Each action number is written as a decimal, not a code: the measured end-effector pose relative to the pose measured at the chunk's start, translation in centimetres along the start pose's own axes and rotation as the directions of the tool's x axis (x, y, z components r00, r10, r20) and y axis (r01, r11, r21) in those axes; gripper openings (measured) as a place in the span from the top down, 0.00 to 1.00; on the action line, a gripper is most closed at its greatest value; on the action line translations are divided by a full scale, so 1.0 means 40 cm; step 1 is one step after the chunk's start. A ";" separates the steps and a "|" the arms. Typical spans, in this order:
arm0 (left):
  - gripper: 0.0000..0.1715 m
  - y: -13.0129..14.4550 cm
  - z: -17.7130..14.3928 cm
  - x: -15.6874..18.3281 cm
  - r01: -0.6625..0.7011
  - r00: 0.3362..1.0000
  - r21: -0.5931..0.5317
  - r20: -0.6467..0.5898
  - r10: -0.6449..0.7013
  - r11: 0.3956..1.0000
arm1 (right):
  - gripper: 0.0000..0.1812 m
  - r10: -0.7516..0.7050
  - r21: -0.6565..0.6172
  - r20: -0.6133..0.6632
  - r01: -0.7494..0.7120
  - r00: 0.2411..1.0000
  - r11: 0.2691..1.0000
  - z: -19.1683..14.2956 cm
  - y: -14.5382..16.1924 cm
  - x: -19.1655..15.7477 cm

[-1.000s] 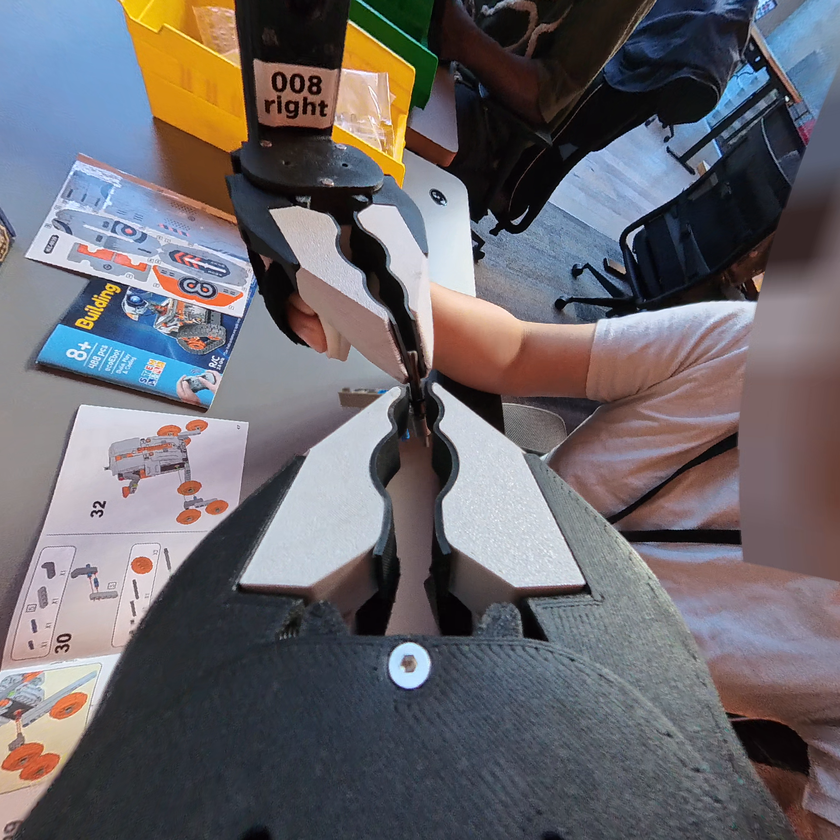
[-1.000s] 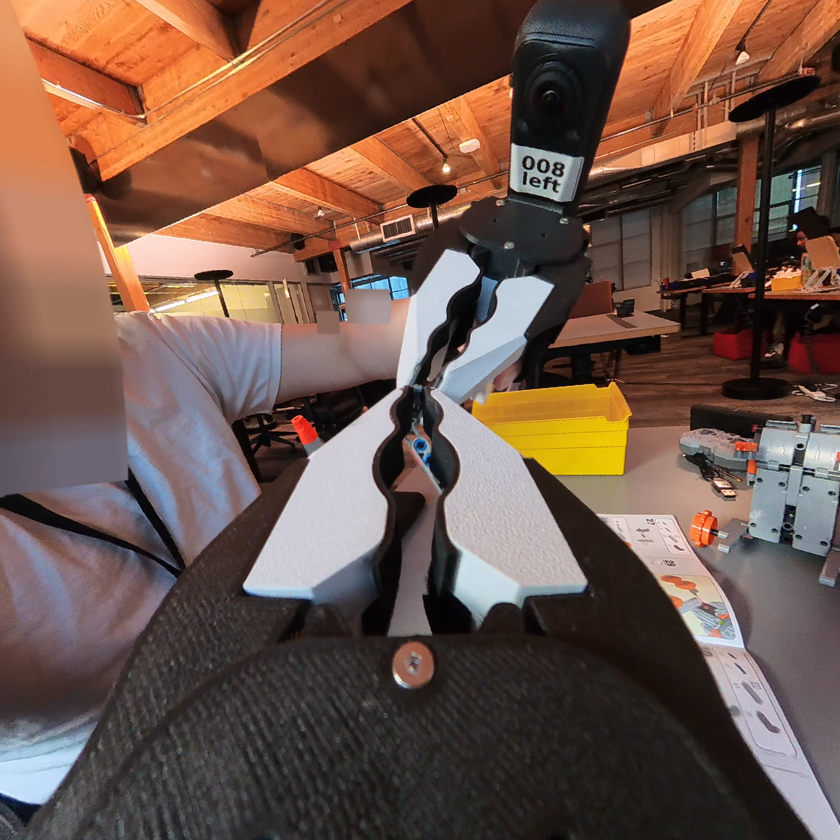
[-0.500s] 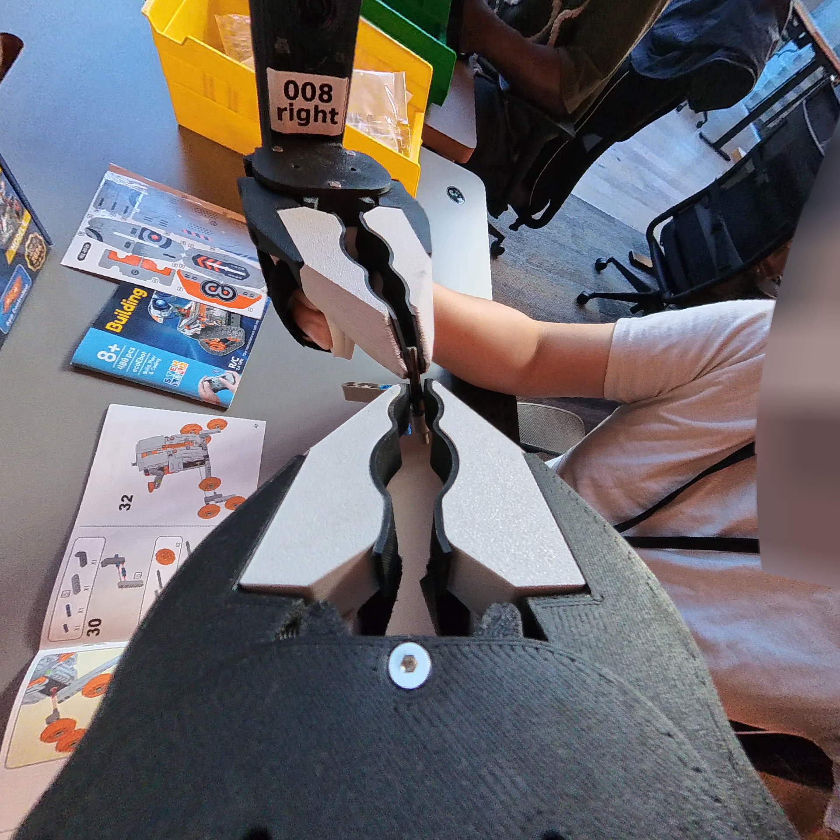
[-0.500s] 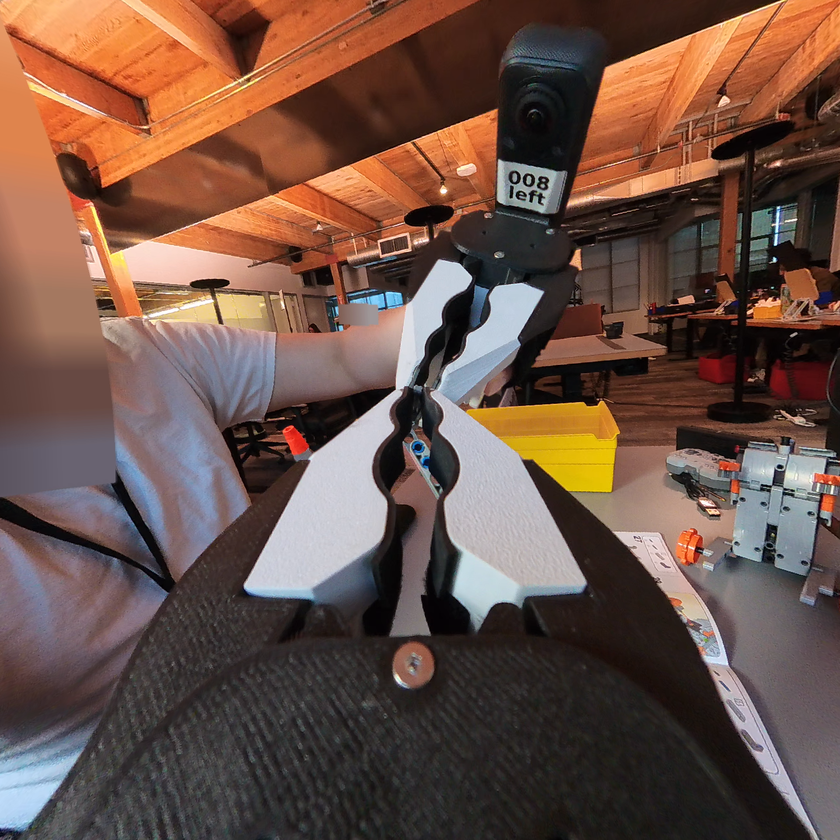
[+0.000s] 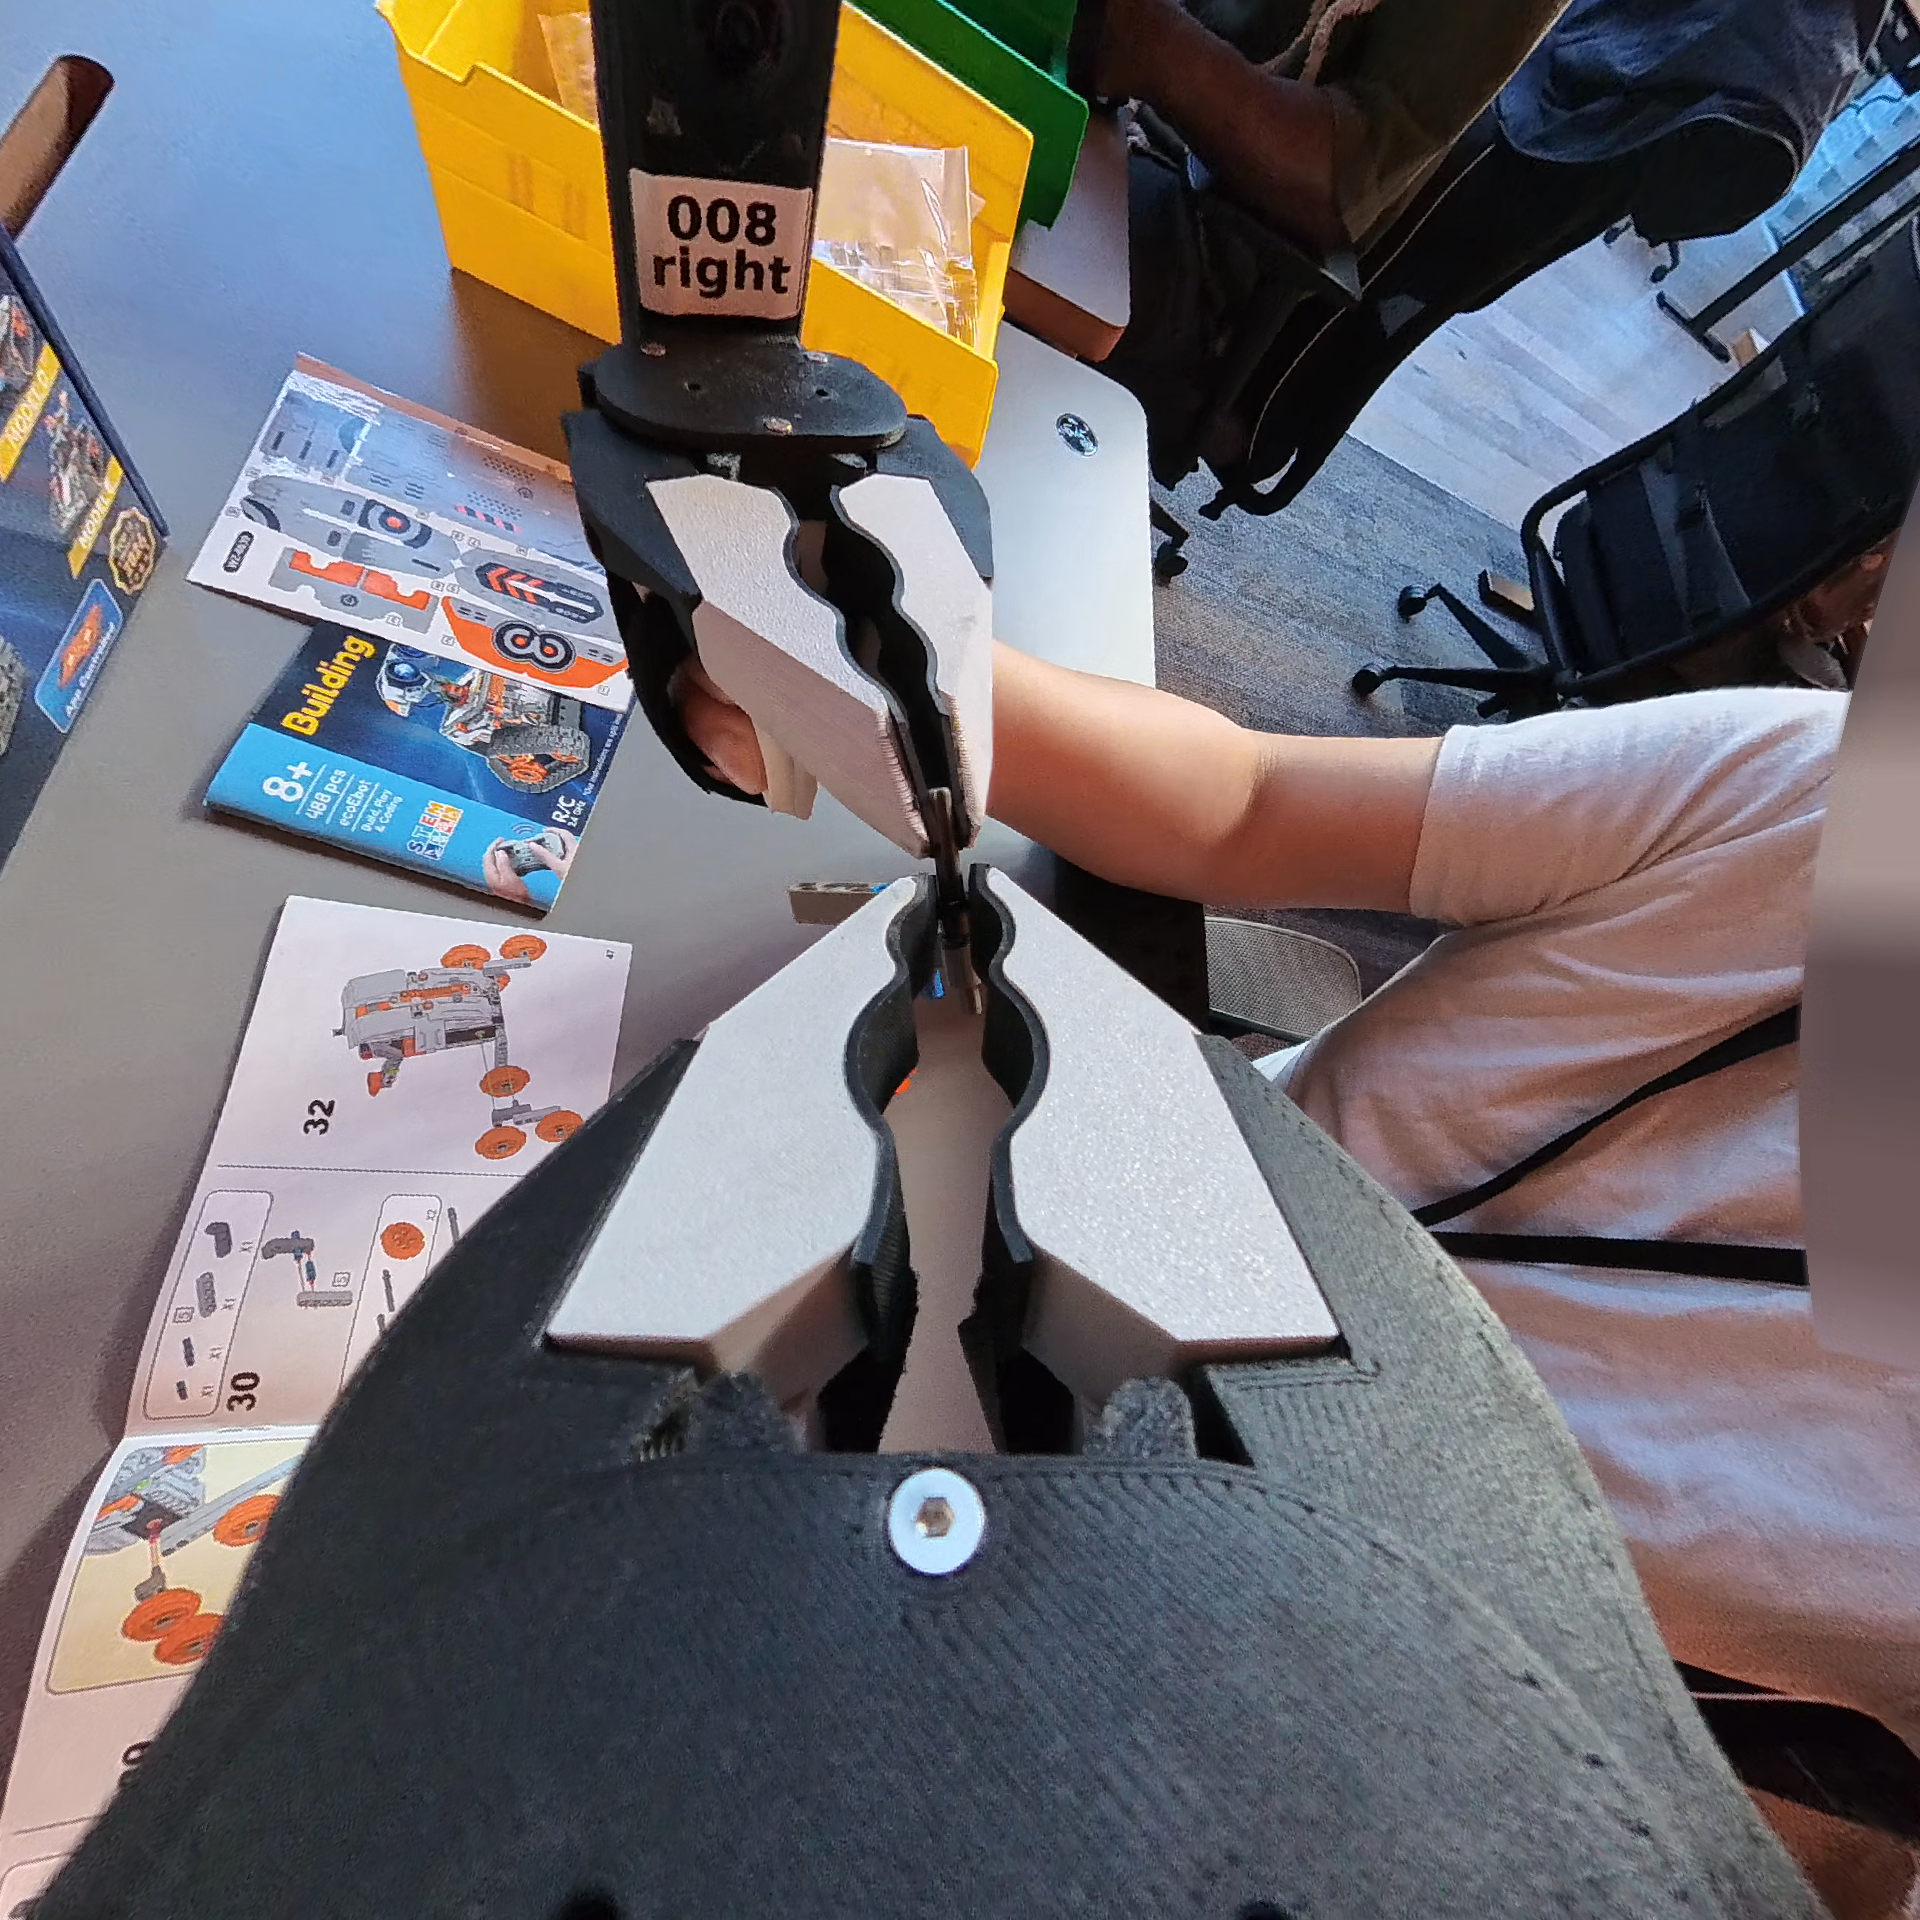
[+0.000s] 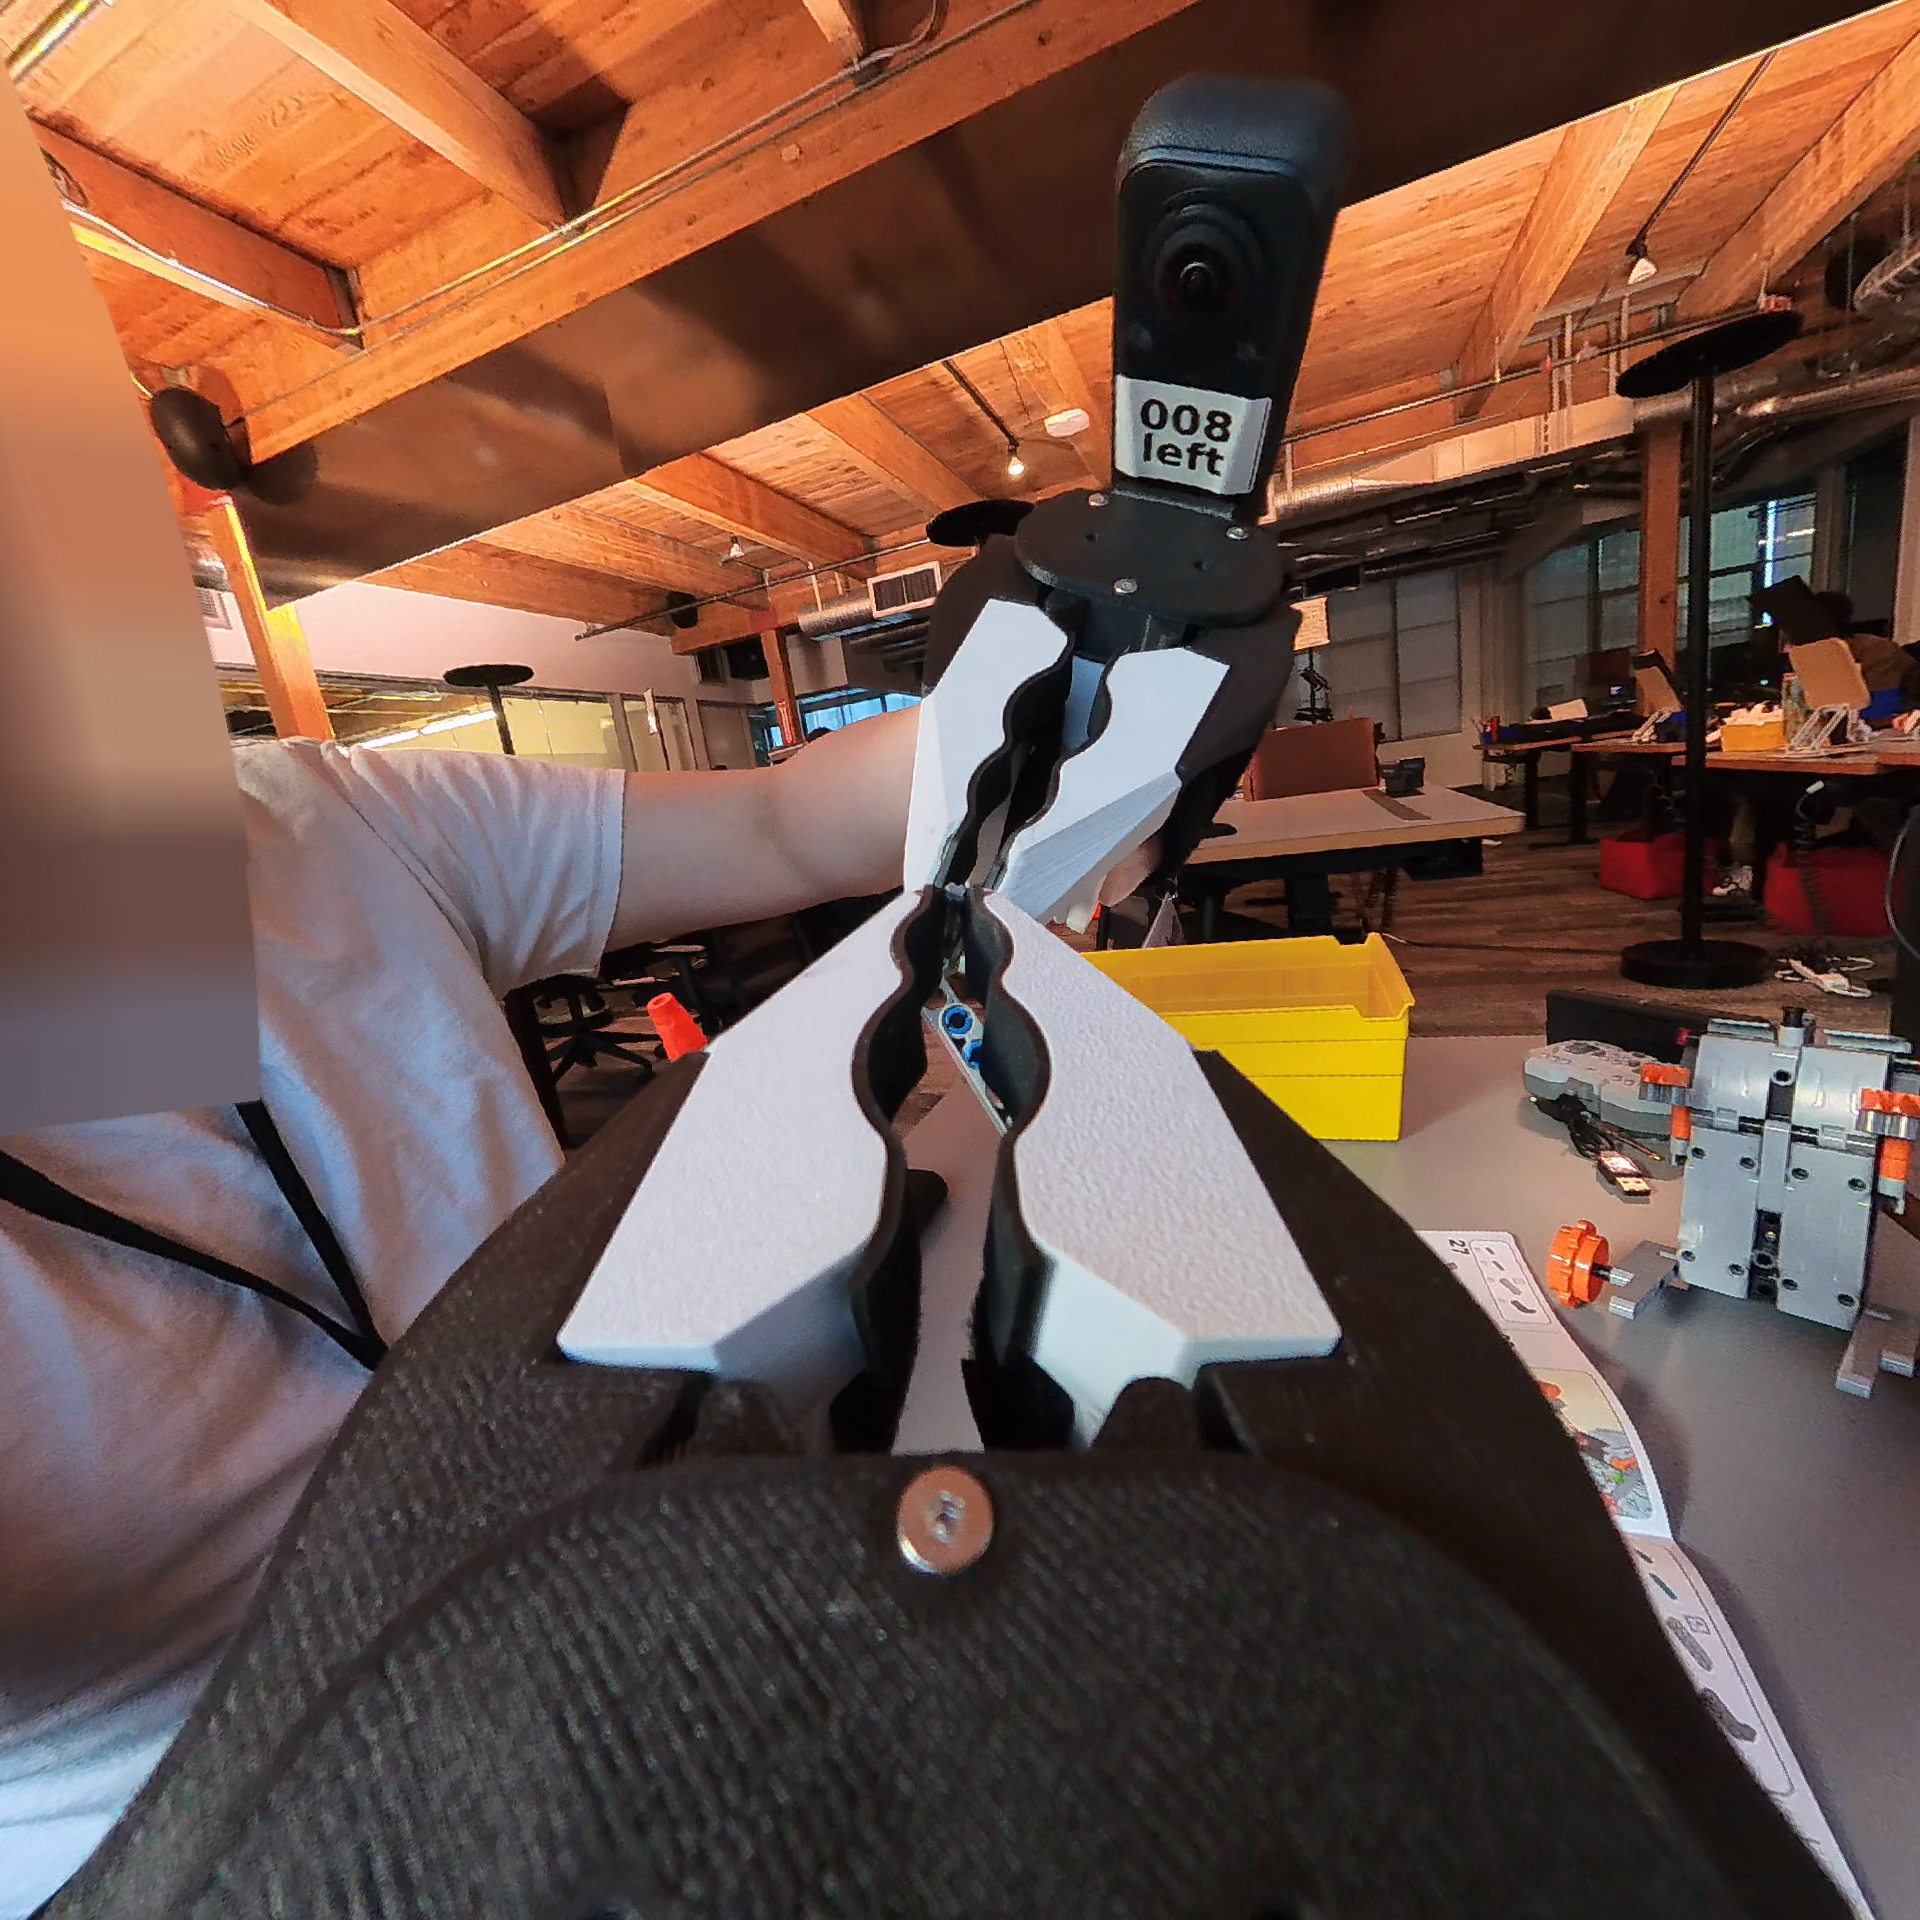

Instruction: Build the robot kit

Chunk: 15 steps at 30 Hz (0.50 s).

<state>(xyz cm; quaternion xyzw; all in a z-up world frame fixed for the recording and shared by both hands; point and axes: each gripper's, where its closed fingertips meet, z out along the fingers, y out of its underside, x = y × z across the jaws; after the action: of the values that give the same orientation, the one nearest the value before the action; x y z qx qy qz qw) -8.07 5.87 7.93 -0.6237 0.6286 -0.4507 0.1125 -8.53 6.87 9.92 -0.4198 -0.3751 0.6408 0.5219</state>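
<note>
I hold both tongs up off the grey table [image 5: 208, 260], tip to tip in front of my chest. My left gripper [image 5: 948, 914] is clenched on a thin grey beam [image 6: 971, 1044] with blue pins in its holes; in the right wrist view the beam runs slantwise down between my right fingers, and in the left wrist view its end pokes back between the left fingertips [image 5: 906, 914]. My right gripper [image 6: 954, 909] is clenched too, pinching a small dark part [image 5: 945, 831] at its tips; that part meets the beam just where the two pairs of tips come together, though the joint itself is too small to make out. Below my left gripper, on the table, lies an open instruction booklet [image 5: 395, 1039] with pictures of a wheeled vehicle, and beyond it a blue leaflet [image 5: 416, 769] and a sticker sheet [image 5: 395, 520], the sheet overlapping the leaflet's far edge. A yellow bin [image 5: 520, 177] with clear bags in it stands at the far side, a green bin [image 5: 997, 94] just behind it. In the right wrist view a half-built grey model [image 6: 1787, 1164] with orange knobs stands on the table to the right, near a grey handset [image 6: 1579, 1070] and another yellow bin [image 6: 1278, 1029].
</note>
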 end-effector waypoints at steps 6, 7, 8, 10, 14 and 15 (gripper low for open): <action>0.98 0.018 0.006 0.012 0.024 0.999 -0.056 -0.043 -0.026 0.998 | 0.99 0.024 -0.055 0.023 -0.023 0.999 0.998 0.009 0.026 -0.008; 0.98 0.029 0.009 0.012 0.013 0.999 -0.086 -0.037 -0.016 0.996 | 0.97 -0.010 -0.083 -0.003 0.010 1.000 0.997 0.010 0.034 -0.005; 0.98 0.038 0.012 0.015 0.012 0.999 -0.114 -0.035 -0.016 0.993 | 0.90 -0.047 -0.123 -0.049 0.041 0.998 0.992 0.009 0.042 0.005; 0.98 0.050 0.016 0.019 0.004 0.999 -0.164 -0.033 -0.009 0.986 | 0.87 -0.095 -0.147 -0.032 0.089 0.995 0.985 0.007 0.029 -0.023; 0.98 0.065 0.019 0.038 -0.025 0.999 -0.245 -0.052 0.013 0.969 | 0.86 -0.229 -0.347 -0.104 0.180 0.968 0.920 -0.018 0.051 -0.030; 0.98 0.074 0.020 0.042 -0.032 0.998 -0.273 -0.056 0.017 0.962 | 0.86 -0.253 -0.366 -0.092 0.203 0.963 0.908 -0.019 0.052 -0.042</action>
<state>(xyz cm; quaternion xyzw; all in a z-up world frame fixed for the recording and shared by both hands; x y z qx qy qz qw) -9.85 3.47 6.10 -0.6133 0.6952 -0.3747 0.0141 -8.40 4.88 7.97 -0.5031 -0.4936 0.4671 0.5339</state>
